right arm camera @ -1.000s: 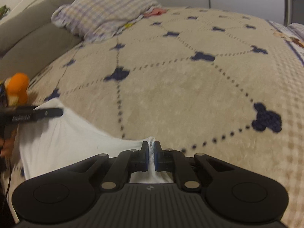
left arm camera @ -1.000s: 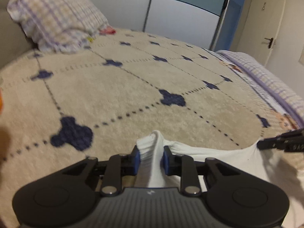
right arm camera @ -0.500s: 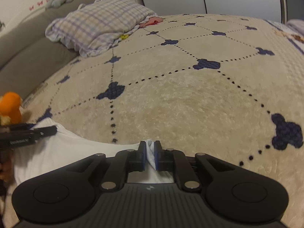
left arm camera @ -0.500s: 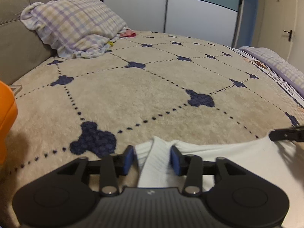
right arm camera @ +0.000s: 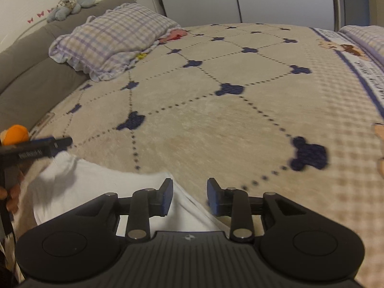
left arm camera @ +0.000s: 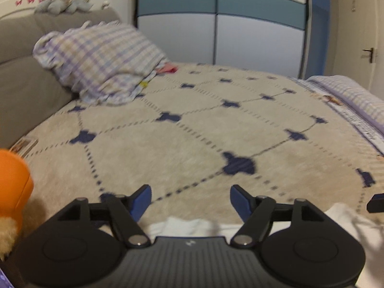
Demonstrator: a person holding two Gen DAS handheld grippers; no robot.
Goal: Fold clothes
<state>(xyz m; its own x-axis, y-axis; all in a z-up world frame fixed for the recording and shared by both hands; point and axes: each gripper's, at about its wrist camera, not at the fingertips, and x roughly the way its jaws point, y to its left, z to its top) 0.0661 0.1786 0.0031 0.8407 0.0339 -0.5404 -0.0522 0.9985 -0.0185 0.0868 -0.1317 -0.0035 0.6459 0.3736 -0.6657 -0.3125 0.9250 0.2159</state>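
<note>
Both sets of jaws are opening with nothing pinched: the left gripper (left arm camera: 190, 200) stands wide over the cream blanket with navy motifs (left arm camera: 192, 144), the right gripper (right arm camera: 189, 196) narrower. The white cotton garment (right arm camera: 96, 182) lies flat on the bed along the bottom of both frames, below the blue pads (right arm camera: 166, 198). A checked pillow (right arm camera: 112, 40) sits upper left.

plaid pillow (left arm camera: 100, 62) | beige blanket (left arm camera: 192, 144) | orange toy (left arm camera: 12, 180) | wardrobe (left arm camera: 216, 28)
</note>
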